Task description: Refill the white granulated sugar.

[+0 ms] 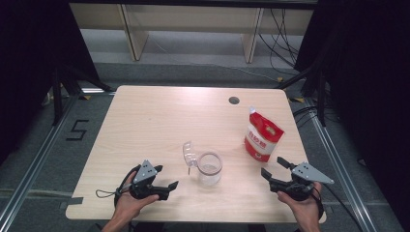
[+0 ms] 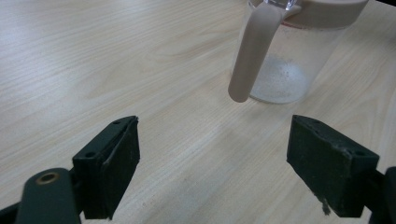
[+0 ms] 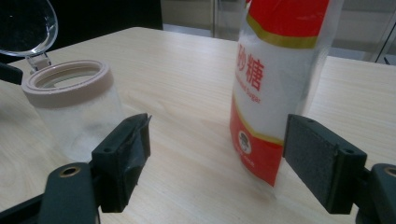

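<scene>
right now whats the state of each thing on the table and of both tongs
jar: upright, hinged clear lid flipped open, nearly empty, white dusting on the bottom
sugar bag: standing upright, whether its top is cut cannot be told
left tongs: open, holding nothing, aimed at the jar handle
right tongs: open, holding nothing, aimed at the sugar bag

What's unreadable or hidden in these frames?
- Sugar bag: its top is cut off by the upper edge of the right gripper view, so whether it is opened cannot be told; in the high view its print is too small to read.
- Clear jar: rim and flip lid are cropped by the top edge of the left gripper view.
- Jar contents: only a faint white residue shows at the bottom; the amount is unclear.
</scene>
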### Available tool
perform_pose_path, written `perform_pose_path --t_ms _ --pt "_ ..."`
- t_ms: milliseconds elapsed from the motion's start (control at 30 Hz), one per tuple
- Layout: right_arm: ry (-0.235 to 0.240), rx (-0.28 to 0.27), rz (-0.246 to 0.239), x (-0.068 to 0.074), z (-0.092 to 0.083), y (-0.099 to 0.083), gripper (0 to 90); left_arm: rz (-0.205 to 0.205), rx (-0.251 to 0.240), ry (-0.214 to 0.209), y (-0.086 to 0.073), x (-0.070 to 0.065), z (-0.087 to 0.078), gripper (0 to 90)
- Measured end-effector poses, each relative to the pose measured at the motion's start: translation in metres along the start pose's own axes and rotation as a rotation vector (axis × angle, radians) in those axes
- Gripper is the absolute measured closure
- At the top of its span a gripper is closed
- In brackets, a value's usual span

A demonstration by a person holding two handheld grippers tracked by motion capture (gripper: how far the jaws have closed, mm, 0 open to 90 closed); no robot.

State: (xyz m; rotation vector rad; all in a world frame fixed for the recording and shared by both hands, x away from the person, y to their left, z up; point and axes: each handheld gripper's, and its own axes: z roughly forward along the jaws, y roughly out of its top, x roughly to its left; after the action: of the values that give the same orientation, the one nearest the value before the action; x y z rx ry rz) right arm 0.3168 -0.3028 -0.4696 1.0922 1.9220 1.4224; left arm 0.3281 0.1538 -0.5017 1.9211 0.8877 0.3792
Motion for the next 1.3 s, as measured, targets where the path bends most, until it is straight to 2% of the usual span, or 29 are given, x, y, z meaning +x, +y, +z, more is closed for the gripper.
perform_pose_path --t_ms 33,133,167,200,233,267,300,333,400,433,533,567,633,667,700,833,900,933,967,1000,1067,1133,1167,1200,1267,1300 --pt "-0.005 -0.010 -0.019 -0.004 0.000 0.000 23.8 0.002 -0.002 -0.008 0.000 0.000 0.000 16.9" --pt "0.004 -0.018 -0.018 -0.007 0.001 0.000 23.1 0.012 0.000 -0.007 0.000 0.000 0.000 16.9" --pt "-0.016 -0.011 -0.020 -0.010 0.001 -0.001 21.4 0.021 0.000 -0.007 0.000 0.000 0.000 16.9" --pt "-0.031 0.018 0.005 -0.009 0.000 -0.001 20.8 0.017 -0.003 -0.007 0.000 -0.001 0.000 16.9" --pt "-0.031 0.018 0.005 -0.009 0.000 -0.001 20.8 0.017 -0.003 -0.007 0.000 -0.001 0.000 16.9" --pt "-0.030 0.007 0.005 -0.011 0.002 -0.001 20.5 0.026 0.003 -0.004 0.000 0.000 -0.001 16.9" --pt "-0.032 -0.004 0.003 -0.012 0.004 -0.002 19.9 0.009 -0.005 -0.011 0.000 -0.001 -0.001 16.9" --pt "-0.032 -0.012 0.010 -0.012 0.004 -0.001 18.3 0.017 -0.006 -0.010 0.000 -0.001 -0.001 16.9" --pt "-0.028 -0.005 0.010 -0.013 0.004 0.000 17.2 0.018 -0.008 -0.013 0.000 -0.001 0.001 16.9" --pt "-0.033 -0.020 -0.034 -0.016 0.006 0.000 16.3 0.023 -0.002 -0.014 0.000 -0.001 0.001 16.8" --pt "-0.045 -0.026 -0.014 -0.016 0.007 0.000 16.3 0.019 -0.003 -0.011 -0.001 0.000 0.001 16.8" --pt "-0.060 -0.055 -0.034 -0.019 0.011 0.000 16.4 0.020 -0.007 -0.004 -0.001 0.000 0.001 16.7" --pt "-0.065 -0.053 -0.026 -0.019 0.011 0.000 16.3 0.021 -0.006 -0.003 -0.001 0.000 0.000 16.3" --pt "-0.053 -0.006 0.002 -0.018 0.009 0.002 16.3 0.022 -0.008 -0.011 -0.001 0.001 0.000 16.3" --pt "-0.072 -0.039 -0.038 -0.020 0.012 0.002 16.5 0.002 -0.015 -0.010 -0.002 0.000 0.000 15.7" --pt "-0.066 -0.020 -0.026 -0.018 0.020 0.001 16.5 0.020 -0.017 -0.011 -0.002 0.001 0.000 15.7" --pt "-0.080 -0.017 -0.047 -0.019 0.022 0.001 16.5 0.031 -0.011 -0.012 -0.002 0.001 0.000 15.7" --pt "-0.060 -0.010 -0.020 -0.019 0.024 0.001 16.6 0.031 -0.011 -0.012 -0.002 0.001 0.000 15.7" --pt "-0.060 -0.010 -0.020 -0.019 0.024 0.001 16.6 0.031 -0.011 -0.012 -0.002 0.001 0.000 15.7" --pt "-0.064 -0.021 -0.040 -0.020 0.026 0.000 16.7 0.034 -0.004 -0.005 -0.002 0.001 0.000 15.7" --pt "-0.063 -0.018 -0.023 -0.019 0.030 0.000 16.9 0.033 -0.006 -0.007 -0.002 0.001 0.000 15.7" --pt "-0.073 -0.031 -0.038 -0.021 0.035 -0.001 17.7 0.033 -0.006 -0.008 -0.002 0.001 0.000 15.7" --pt "-0.064 -0.026 -0.046 -0.022 0.039 -0.001 17.9 0.015 -0.007 -0.005 -0.003 0.000 0.000 15.7" --pt "-0.069 -0.013 -0.061 -0.023 0.040 -0.001 19.2 0.025 -0.007 -0.004 -0.002 0.001 0.000 15.7" --pt "-0.079 -0.013 -0.056 -0.021 0.042 -0.001 20.1 0.026 -0.007 -0.005 -0.002 0.001 0.000 15.7" --pt "-0.078 -0.028 -0.084 -0.022 0.046 -0.001 20.1 0.026 -0.007 -0.005 -0.002 0.001 0.001 15.7"
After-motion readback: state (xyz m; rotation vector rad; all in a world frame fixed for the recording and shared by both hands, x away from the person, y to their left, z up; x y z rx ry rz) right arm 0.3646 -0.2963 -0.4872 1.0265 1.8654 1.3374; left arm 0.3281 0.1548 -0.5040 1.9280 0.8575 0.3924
